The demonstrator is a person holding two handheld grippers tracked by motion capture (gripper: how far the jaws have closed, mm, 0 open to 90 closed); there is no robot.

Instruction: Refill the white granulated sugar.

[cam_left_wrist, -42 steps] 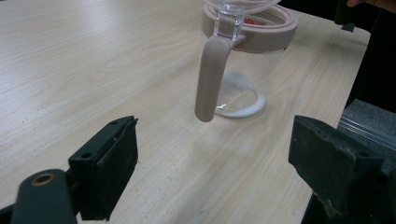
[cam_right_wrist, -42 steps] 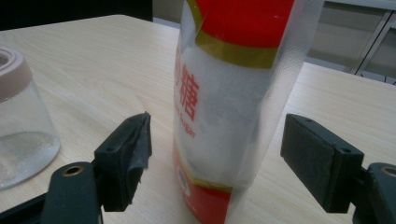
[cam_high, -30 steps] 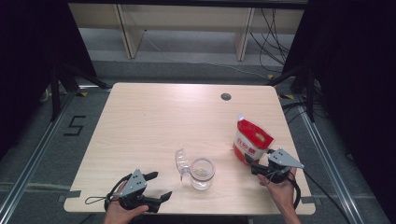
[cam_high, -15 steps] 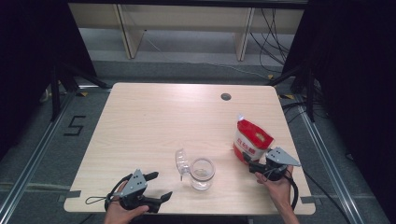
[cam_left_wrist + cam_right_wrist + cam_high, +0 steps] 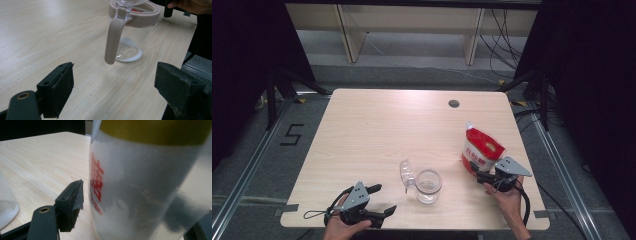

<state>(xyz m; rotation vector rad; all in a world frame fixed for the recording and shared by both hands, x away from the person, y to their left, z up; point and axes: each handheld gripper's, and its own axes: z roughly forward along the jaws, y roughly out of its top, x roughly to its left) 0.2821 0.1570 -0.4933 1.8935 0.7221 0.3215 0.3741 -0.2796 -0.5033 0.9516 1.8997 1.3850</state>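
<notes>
A red and white bag (image 5: 482,148) stands upright on the counter (image 5: 377,130), right at the tips of my right hand-held gripper (image 5: 480,174). In the right gripper view, the bag (image 5: 150,185) sits between my two black jaws. Its face is white with red printed characters and it has a yellow band across the top. The one jaw I can see clearly stands just beside the bag's side with a thin gap, so the jaws are spread wide around the bag and not pressing on it. My right hand (image 5: 507,197) holds this hand-held gripper from behind, near the counter's near edge.

To the left of my right hand-held gripper, near the middle of the counter's near side, stands a clear jug (image 5: 428,185) with its lid (image 5: 406,172) tipped open to the left. In the left gripper view, the jug (image 5: 131,37) has a beige rim and a beige handle that points toward me, and a thin white layer lies at its bottom.

My left hand-held gripper (image 5: 379,199) rests at the counter's near edge, to the left of the jug and apart from it. Its jaws are open wide with nothing between them.
</notes>
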